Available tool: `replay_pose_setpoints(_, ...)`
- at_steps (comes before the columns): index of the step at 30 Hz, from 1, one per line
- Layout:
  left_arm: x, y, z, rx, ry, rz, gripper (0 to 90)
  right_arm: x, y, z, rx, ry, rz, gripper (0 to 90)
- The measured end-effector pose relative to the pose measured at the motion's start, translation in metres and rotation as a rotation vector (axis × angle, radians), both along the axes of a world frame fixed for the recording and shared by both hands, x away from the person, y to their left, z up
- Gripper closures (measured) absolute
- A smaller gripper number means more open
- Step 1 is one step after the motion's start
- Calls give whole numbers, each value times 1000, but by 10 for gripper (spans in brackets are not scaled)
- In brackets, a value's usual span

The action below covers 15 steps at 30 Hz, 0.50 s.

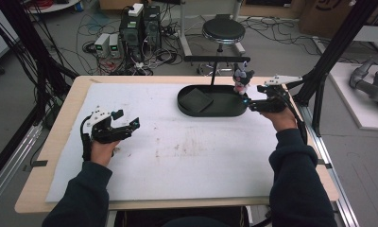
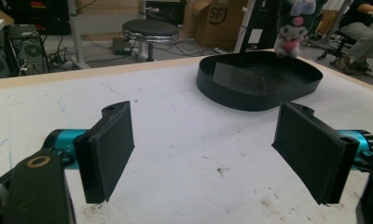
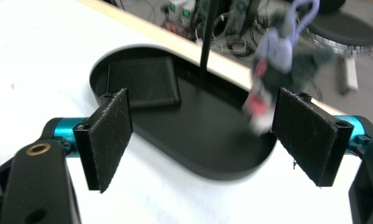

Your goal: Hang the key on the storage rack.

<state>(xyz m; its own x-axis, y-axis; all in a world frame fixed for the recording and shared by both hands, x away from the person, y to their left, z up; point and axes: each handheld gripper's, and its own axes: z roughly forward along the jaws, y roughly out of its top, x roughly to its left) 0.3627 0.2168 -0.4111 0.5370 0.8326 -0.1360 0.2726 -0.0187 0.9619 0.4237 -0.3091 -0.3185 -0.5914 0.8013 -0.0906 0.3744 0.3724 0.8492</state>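
Left tongs [image 1: 128, 120] gape wide and empty over open bench [image 1: 187, 151]; right tongs [image 1: 247, 101], also wide and empty, hover at the black tray's [image 1: 210, 109] right rim beside the plush toy [image 1: 242, 78].

Mat [image 1: 187, 151] on counter [image 1: 59, 137]. Oval tray [image 1: 215, 106] at far centre-right of mat; flat pad [image 1: 198, 100] inside tray's left end. Stand post [image 1: 214, 72] rises from tray's far side. Plush toy [image 1: 242, 79] hangs above tray's right end. Stool [image 1: 223, 30] on floor behind counter; computer towers [image 1: 141, 26] left of stool.
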Motion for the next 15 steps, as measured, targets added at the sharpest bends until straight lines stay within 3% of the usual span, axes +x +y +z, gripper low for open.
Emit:
replay_pose_setpoints(1, 0, 0, 0, 2, -2, -1, 195, -5, -3, -3, 12, -9, 25, 205)
replay_pose_setpoints(4, 0, -1, 0, 8, -2, -5, 195, -16, -8, -13, 4, -1, 22, 205)
replay_pose_setpoints(11, -1, -3, 1, 21, -12, -14, 195, -34, -18, -37, 22, 8, -14, 205)
replay_pose_setpoints(15, -1, -3, 1, 20, -14, -17, 195, -43, -19, -44, 14, -12, -24, 205)
